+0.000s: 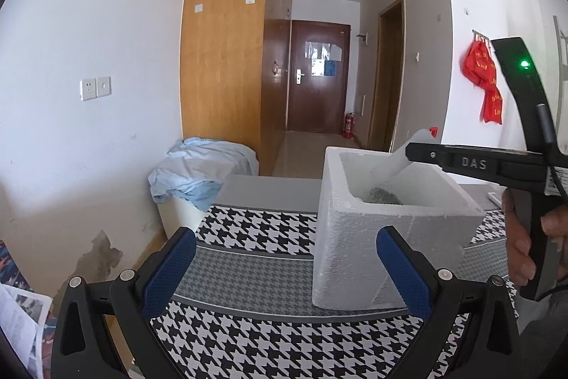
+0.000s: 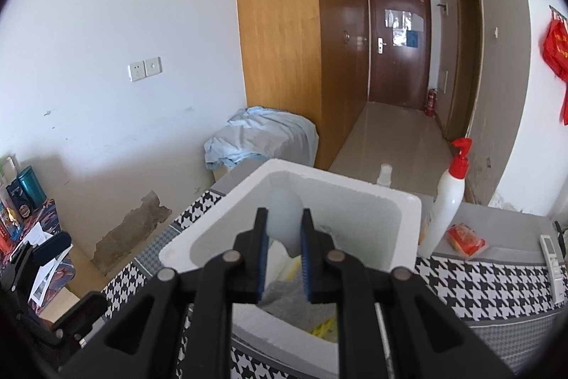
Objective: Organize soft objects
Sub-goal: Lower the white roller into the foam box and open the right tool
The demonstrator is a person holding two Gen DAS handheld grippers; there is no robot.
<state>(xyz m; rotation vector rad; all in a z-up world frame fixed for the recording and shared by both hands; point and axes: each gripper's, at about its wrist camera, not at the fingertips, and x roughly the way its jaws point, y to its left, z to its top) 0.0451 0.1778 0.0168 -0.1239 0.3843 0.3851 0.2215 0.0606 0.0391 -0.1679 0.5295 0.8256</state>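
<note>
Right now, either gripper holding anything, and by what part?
Right gripper pinches a translucent whitish soft piece by its lower end, over the foam box. Left gripper is open, empty.

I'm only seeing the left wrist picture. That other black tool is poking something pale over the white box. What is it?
Observer: The right gripper is shut on a translucent soft piece, rounded at the tip, above the foam box.
Operator: Anything in the box besides that grey thing?
Observer: Yes. Beside the grey cloth lie pale and yellow items.
Operator: What's behind the box?
Observer: A white bottle with a red pump, and an orange packet beside it.
</note>
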